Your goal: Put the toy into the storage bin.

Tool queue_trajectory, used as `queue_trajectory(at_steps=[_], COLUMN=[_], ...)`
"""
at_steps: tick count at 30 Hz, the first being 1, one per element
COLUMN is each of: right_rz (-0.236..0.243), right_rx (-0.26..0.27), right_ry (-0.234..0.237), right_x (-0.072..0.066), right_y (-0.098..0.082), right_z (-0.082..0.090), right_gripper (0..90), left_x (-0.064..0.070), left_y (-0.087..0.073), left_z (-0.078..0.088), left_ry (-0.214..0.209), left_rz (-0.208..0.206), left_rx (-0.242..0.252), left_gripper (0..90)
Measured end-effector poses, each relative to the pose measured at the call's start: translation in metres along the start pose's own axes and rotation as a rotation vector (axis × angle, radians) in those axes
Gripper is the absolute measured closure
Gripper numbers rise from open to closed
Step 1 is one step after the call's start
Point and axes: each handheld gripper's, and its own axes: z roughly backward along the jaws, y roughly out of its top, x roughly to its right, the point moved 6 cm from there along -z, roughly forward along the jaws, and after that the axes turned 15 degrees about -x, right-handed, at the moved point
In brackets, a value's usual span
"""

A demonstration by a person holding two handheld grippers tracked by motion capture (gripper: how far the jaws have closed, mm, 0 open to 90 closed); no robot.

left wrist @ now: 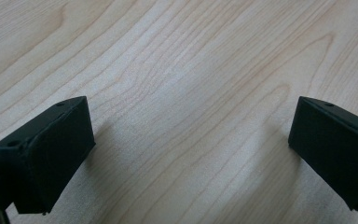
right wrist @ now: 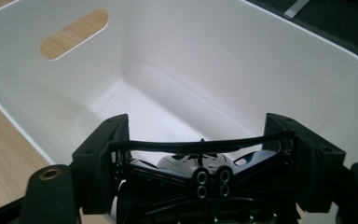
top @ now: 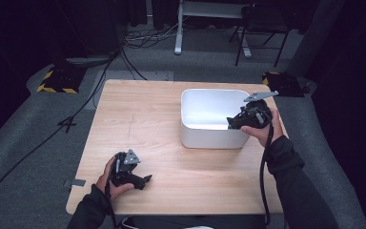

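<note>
Right gripper [right wrist: 198, 135] first: its jaws are spread wide, with a thin black cord-like strip [right wrist: 200, 143] running straight across from one jaw to the other. Can't tell what that strip actually is or whether it's part of the rig. Just under it, tucked low between the jaws, there's something small and white with blue bits [right wrist: 193, 162], mostly hidden by the gripper body, so no clue what it is. The jaws point down into the white bin [right wrist: 223, 60], which has a smooth inside and an oval handle slot in the far wall. From the high view, that right gripper [top: 232, 122] hangs over the bin's near right corner, held by the right hand [top: 267, 125], cable trailing back along the sleeve.

Left gripper [left wrist: 191, 154]: jaws spread wide too, nothing between them, just bare wood grain of the table [left wrist: 182, 70] right underneath. In the high view the left gripper [top: 145, 180] sits low over the near left part of the table, in the left hand [top: 112, 181], well apart from the white bin [top: 205, 136], which stands right of centre.
</note>
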Motion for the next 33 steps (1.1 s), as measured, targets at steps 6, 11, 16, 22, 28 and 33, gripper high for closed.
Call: queue_trajectory(at_steps=[6,11,16,22,28,33], right_rz=[-0.023,-0.029,0.04,0.129,0.172,0.203], right_rx=[-0.003,-0.015,-0.023,-0.052,-0.032,-0.029], right_ry=[0.004,0.001,-0.006,-0.021,0.002,0.048], right_x=[-0.002,-0.001,0.007,0.025,0.036,0.042], right_y=[-0.003,-0.002,-0.001,-0.001,0.0,-0.002], right_z=[-0.001,-0.001,-0.003,-0.007,-0.011,-0.019], right_gripper=[24.6,24.6,24.5,24.6,24.6,24.5], left_x=[0.0,0.0,0.0,0.0,0.0,0.0], left_y=[0.0,0.0,0.0,0.0,0.0,0.0], left_z=[0.0,0.0,0.0,0.0,0.0,0.0], left_ry=[-0.003,-0.003,-0.003,0.0,0.0,0.0], left_rz=[0.003,0.002,0.002,0.0,0.0,0.0], left_rx=[0.001,0.001,0.001,0.0,0.0,0.0], left_gripper=[0.2,0.2,0.2,0.2,0.2,0.2])
